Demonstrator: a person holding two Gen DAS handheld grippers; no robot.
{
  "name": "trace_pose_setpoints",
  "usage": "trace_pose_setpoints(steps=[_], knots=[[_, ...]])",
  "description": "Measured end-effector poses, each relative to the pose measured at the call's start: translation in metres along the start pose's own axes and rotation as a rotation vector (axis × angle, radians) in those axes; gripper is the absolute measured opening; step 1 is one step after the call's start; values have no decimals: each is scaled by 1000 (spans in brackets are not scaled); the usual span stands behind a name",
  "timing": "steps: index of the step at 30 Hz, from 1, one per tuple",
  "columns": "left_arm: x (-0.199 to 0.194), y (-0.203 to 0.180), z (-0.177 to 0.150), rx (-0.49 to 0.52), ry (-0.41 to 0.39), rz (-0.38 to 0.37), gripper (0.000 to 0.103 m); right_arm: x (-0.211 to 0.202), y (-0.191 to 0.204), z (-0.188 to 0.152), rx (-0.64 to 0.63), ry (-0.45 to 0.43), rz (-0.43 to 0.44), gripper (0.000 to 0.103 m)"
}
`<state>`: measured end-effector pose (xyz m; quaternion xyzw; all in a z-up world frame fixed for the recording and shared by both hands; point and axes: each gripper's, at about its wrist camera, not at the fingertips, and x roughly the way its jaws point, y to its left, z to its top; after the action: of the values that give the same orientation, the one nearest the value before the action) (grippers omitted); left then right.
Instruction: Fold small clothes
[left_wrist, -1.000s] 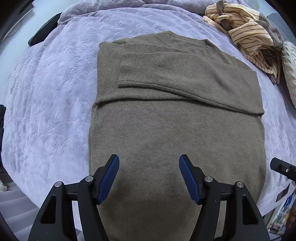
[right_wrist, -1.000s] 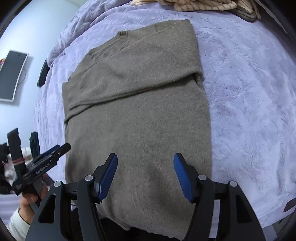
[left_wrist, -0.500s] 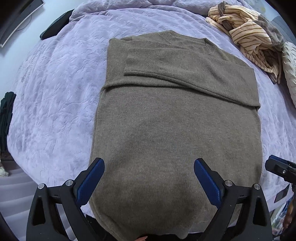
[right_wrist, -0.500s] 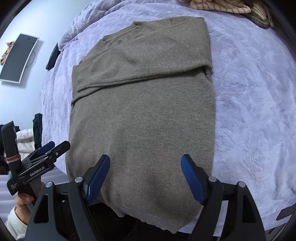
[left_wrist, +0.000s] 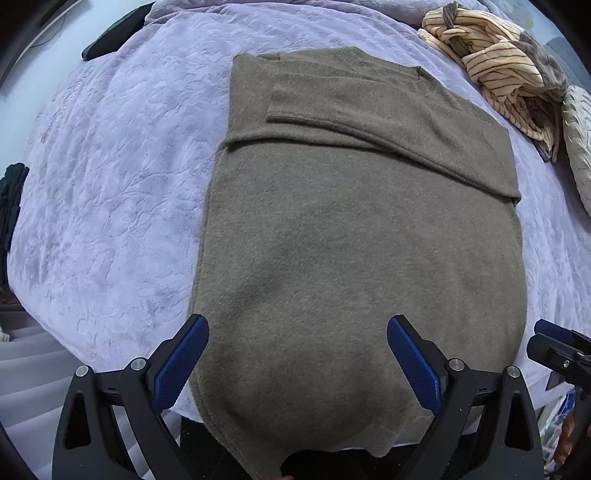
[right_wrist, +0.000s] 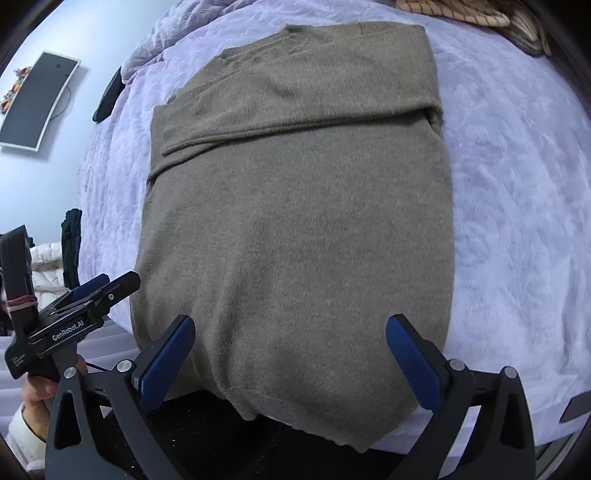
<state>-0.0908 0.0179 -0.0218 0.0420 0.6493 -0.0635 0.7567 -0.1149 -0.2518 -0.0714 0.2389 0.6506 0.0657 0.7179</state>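
Note:
An olive-brown knit sweater (left_wrist: 354, 240) lies flat on the lavender bedspread (left_wrist: 110, 184), neck at the far end. Both sleeves are folded across its chest, and its hem (right_wrist: 314, 424) hangs slightly over the bed's near edge. My left gripper (left_wrist: 297, 325) hovers above the hem's left part, open, with nothing between its blue pads. My right gripper (right_wrist: 290, 323) is over the hem's right part; its jaws are opening wide and touch no cloth. Each gripper shows at the edge of the other's view: the left gripper (right_wrist: 74, 306) and the right gripper (left_wrist: 554, 343).
A pile of cream striped clothes (left_wrist: 491, 62) and a white knit item (left_wrist: 576, 147) lie at the bed's far right. A dark flat object (left_wrist: 114, 33) rests at the far left. A monitor (right_wrist: 37, 103) hangs on the wall; dark clothing (left_wrist: 11, 199) sits beside the bed.
Both grippers' jaws have spread wider. Both have drawn back toward the bed's near edge, so the sweater's hem now shows below them.

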Motion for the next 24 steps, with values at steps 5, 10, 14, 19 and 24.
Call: trace_pose_setpoints(steps=[5, 10, 14, 19, 24], knots=[[6, 13, -17, 32, 18, -11, 98, 11, 7, -20, 43, 25, -13, 103], [9, 26, -34, 37, 13, 1, 98, 20, 14, -41, 86, 37, -10, 103], [12, 38, -47, 16, 32, -23, 98, 23, 21, -53, 83, 39, -21, 103], [10, 50, -61, 25, 34, -71, 98, 20, 24, -67, 92, 23, -27, 103], [12, 71, -72, -6, 46, -124, 98, 19, 13, -81, 132, 7, -33, 103]])
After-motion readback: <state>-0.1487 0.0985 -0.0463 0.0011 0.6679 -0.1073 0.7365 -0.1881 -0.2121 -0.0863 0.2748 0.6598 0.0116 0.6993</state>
